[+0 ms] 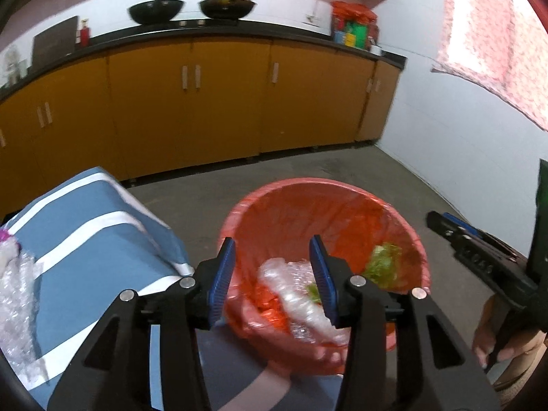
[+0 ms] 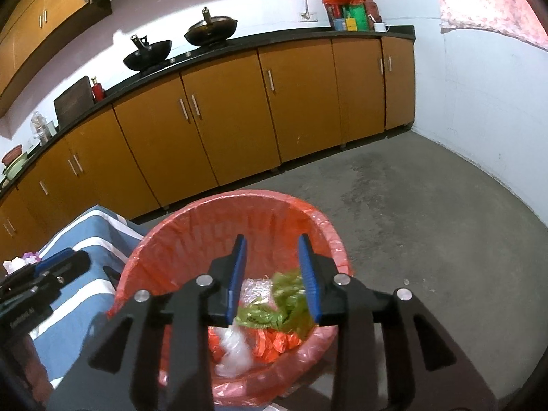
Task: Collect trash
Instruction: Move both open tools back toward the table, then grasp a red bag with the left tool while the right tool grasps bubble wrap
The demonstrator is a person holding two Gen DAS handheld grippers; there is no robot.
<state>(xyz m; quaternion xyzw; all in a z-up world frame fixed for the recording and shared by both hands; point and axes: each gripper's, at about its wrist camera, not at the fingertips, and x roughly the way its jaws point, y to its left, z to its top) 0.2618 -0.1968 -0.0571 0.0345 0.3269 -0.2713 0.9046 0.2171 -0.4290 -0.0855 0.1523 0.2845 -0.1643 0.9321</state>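
The left gripper [image 1: 272,267] hangs over the bin with its blue ribbed pads [image 1: 222,274] apart and nothing pressed between them; the black, angular fingers carry round silver rivets. Just below and beyond its tips a crinkled clear bubble wrap piece [image 1: 301,294] lies blurred inside the bin [image 1: 236,212], a round tub lined with a thin, glossy red plastic bag. To the right of the wrap sits a crumpled green wrapper [image 1: 385,265]. Left of this gripper a table covered in blue cloth with white stripes [image 1: 85,226] bears more bubble wrap [image 1: 15,294] at its near left edge.

The right gripper [image 2: 272,275] likewise stands open and empty above the same bin [image 2: 154,236], the green wrapper [image 2: 274,311] directly beneath its tips, a clear plastic scrap [image 2: 233,346] nearer and lower, over folds of red liner. Beyond both grippers spreads a grey concrete floor [image 2: 411,205], then smooth ochre cabinet doors [image 2: 226,120] with slim metal handles, under a black countertop bearing two dark woks [image 2: 147,56]. Small print on the other gripper's body is unreadable.
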